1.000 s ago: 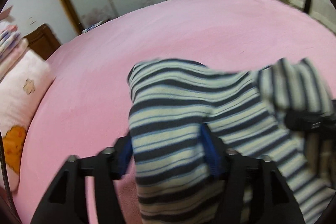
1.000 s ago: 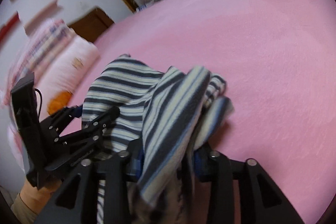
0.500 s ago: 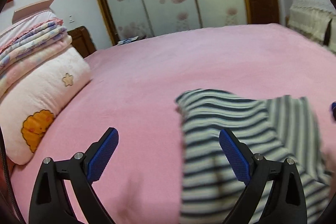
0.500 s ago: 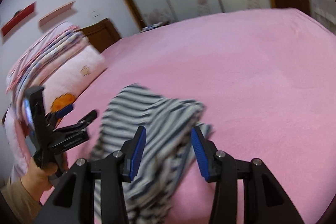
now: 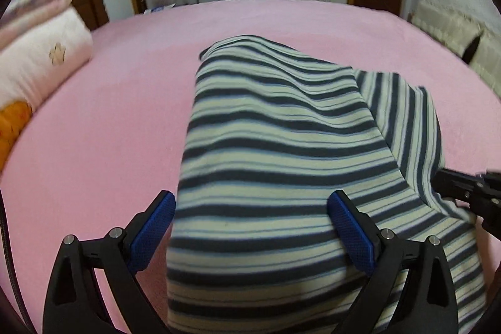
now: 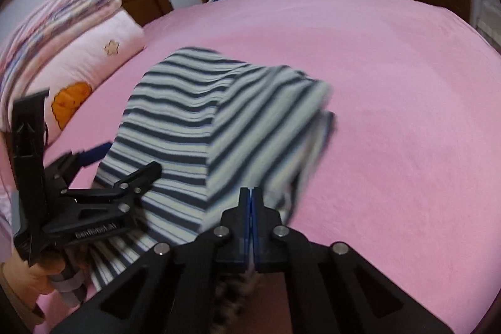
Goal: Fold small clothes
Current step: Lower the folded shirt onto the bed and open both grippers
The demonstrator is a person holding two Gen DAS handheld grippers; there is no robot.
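Both tools had let go of the striped garment since a second ago, when each was clamped on a bunched fold of it held above the pink bed. Now the cloth lay spread on the bed, folded over itself, with one layer's stripes running across and another flap's stripes running at an angle along its right side.

The left hand-held gripper had just been opening and stood wide, its blue pads set on either side of the garment's near end without pressing on it; the left pad sat over bare pink sheet at the cloth's edge. In the right wrist view the same tool appeared at the garment's left border, held by a hand.

The right hand-held gripper had just been closing and its jaws met flat, with nothing seen between the pads; its tip sat at the near edge of the angled flap.

A pale pillow with an orange patch lay at the bed's left, under stacked bedding, well apart from the garment.
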